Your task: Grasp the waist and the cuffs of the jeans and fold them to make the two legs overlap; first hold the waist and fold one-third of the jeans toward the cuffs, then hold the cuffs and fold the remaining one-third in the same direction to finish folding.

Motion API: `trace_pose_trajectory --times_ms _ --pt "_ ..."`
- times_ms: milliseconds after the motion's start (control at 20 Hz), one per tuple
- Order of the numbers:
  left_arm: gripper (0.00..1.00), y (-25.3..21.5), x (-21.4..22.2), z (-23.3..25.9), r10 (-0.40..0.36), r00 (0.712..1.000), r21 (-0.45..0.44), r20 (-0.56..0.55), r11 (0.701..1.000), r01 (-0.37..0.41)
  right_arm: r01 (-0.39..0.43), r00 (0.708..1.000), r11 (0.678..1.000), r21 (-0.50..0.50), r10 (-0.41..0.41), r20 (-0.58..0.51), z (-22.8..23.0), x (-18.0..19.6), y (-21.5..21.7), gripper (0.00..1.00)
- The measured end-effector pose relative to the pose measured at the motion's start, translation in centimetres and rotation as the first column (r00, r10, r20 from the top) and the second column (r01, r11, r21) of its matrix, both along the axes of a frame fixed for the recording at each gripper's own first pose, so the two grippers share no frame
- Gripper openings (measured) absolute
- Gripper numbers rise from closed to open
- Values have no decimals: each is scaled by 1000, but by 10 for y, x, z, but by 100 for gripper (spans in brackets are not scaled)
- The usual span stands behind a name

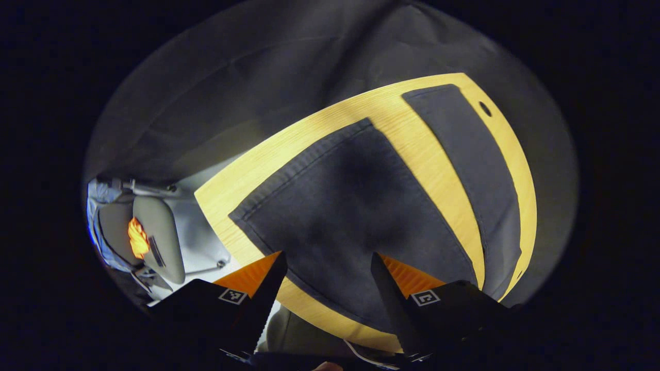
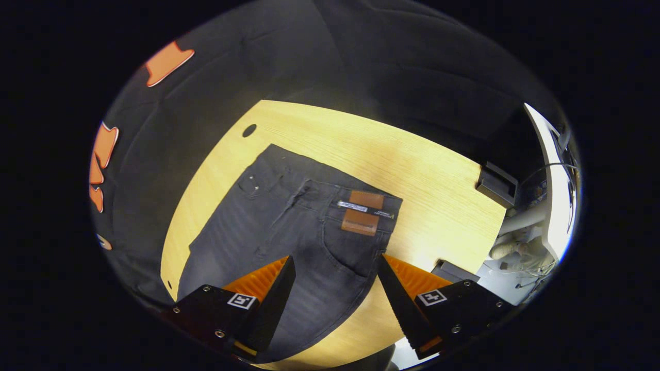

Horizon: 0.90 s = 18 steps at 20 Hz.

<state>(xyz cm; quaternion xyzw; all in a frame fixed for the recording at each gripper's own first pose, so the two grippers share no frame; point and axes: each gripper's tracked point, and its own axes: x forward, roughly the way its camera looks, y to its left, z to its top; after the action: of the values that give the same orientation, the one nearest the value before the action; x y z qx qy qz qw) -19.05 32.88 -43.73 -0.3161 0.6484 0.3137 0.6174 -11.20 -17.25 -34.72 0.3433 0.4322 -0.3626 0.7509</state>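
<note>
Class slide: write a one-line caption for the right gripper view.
Open right hand-held gripper hovers over the waist end of dark jeans lying flat on a wooden table.

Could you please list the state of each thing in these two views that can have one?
jeans: spread flat on the table, unfolded, legs apart
left gripper: open, above a leg cuff, holding nothing
right gripper: open, above the waist end, holding nothing
table: bearing the jeans

Open claw (image 2: 334, 288) above jeans (image 2: 289, 232), waist flat on table (image 2: 412, 170)
</note>
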Motion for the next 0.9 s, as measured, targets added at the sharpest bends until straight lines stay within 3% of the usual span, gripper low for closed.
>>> trace_pose_trajectory --times_ms 400,550,600,800,900 --pt "99 24 -17 -8 178 977 -1 -119 984 -179 64 989 996 68 -54 -136 -51 -7 -20 97" --pt "99 29 -16 -12 200 972 -11 -126 979 -203 76 982 994 80 -61 -178 -60 -5 -22 96" --pt "98 28 -17 -13 210 969 -12 -130 977 -213 75 981 995 72 -60 -187 -57 -5 -24 100" --pt "98 30 -9 -14 250 959 0 -132 968 -252 54 963 998 28 -44 -268 -63 -3 -26 93" --pt "98 35 -7 -16 233 966 31 -108 972 -231 23 960 1000 11 -19 -280 -64 -1 -25 92"
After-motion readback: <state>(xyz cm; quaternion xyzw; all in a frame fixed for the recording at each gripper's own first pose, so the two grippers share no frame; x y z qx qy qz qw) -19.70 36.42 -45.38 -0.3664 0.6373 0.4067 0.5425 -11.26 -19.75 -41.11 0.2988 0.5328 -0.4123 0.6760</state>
